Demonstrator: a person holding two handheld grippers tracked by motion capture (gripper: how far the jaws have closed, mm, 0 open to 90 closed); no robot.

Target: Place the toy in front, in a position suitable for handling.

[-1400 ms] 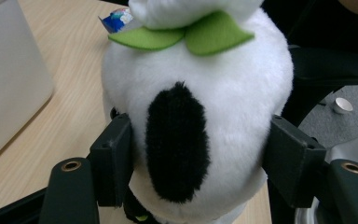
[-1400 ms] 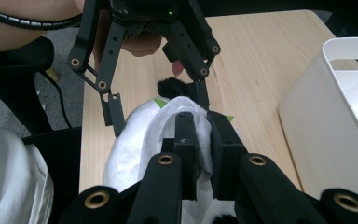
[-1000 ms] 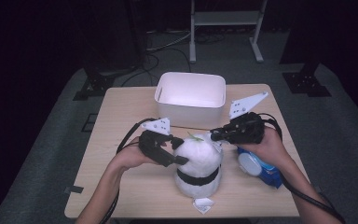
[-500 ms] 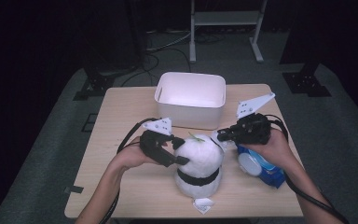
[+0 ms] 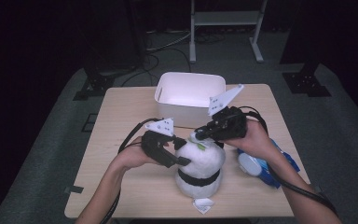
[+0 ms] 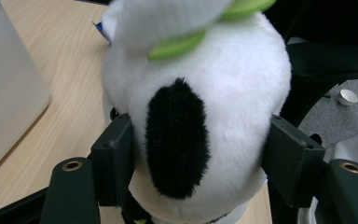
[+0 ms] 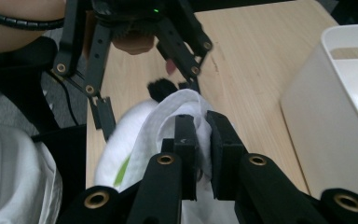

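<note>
Since a second ago, right gripper point(image 5: 200, 136) drawn slightly back and up from the top of the plush toy point(image 5: 200, 169), white cloth piece point(image 7: 177, 112) lifted with it; left gripper point(image 5: 179, 154) unmoved. Plush toy upright near the front middle of the wooden table point(image 5: 121, 121), white with a black band round its middle, long axis vertical. Left gripper clamped on the toy's head from the person's left, a jaw pressed into the fur on each side of a black patch point(image 6: 175, 140). Right gripper just above the head, coming in from the right, jaws pinched shut on a fold of white fabric with green trim; possibly a small hat or garment on the toy, hard to tell at this blur. White bin point(image 5: 189, 95) behind the toy, well apart. Blue and white packet point(image 5: 256, 165) under the right forearm. Fabric directly below and ahead of the right jaws, so any pull likely upward along the toy's axis, left gripper bracing below.
</note>
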